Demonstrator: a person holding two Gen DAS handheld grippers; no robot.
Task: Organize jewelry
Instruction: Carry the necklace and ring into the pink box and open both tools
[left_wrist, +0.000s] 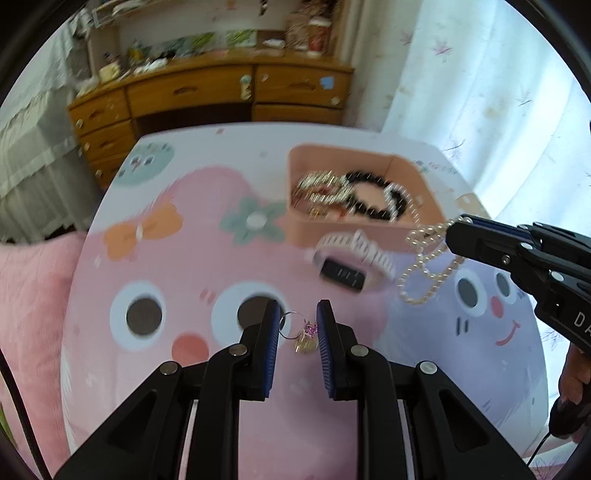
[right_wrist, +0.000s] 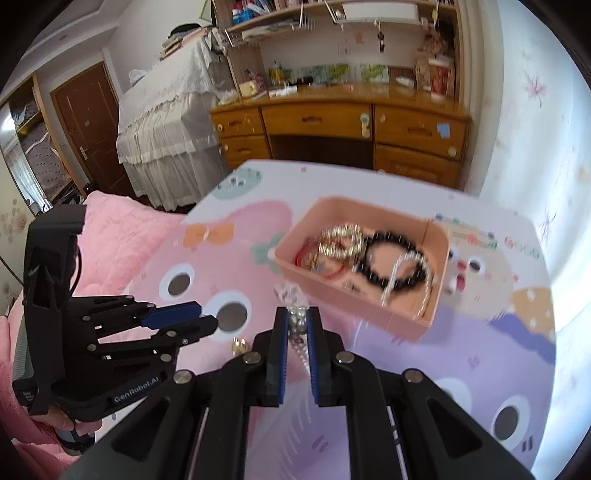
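A peach jewelry box (left_wrist: 417, 173) (right_wrist: 369, 306) sits on the cartoon-print table and holds a black bead bracelet (left_wrist: 376, 210) (right_wrist: 380, 273), gold chains (left_wrist: 317, 188) and a red bangle (right_wrist: 321, 271). My right gripper (right_wrist: 298, 321) (left_wrist: 452, 230) is shut on a pearl necklace (left_wrist: 424, 266) (right_wrist: 301, 325) that hangs just in front of the box. My left gripper (left_wrist: 298, 314) (right_wrist: 207, 317) is open around a small ring with a pink and gold charm (left_wrist: 304, 334) lying on the table. A white-banded watch (left_wrist: 351, 258) lies in front of the box.
A pink blanket (right_wrist: 122, 229) lies left of the table (right_wrist: 480, 350). A wooden desk with drawers (right_wrist: 332, 125) stands behind the table. A white curtain (left_wrist: 480, 92) hangs at the right.
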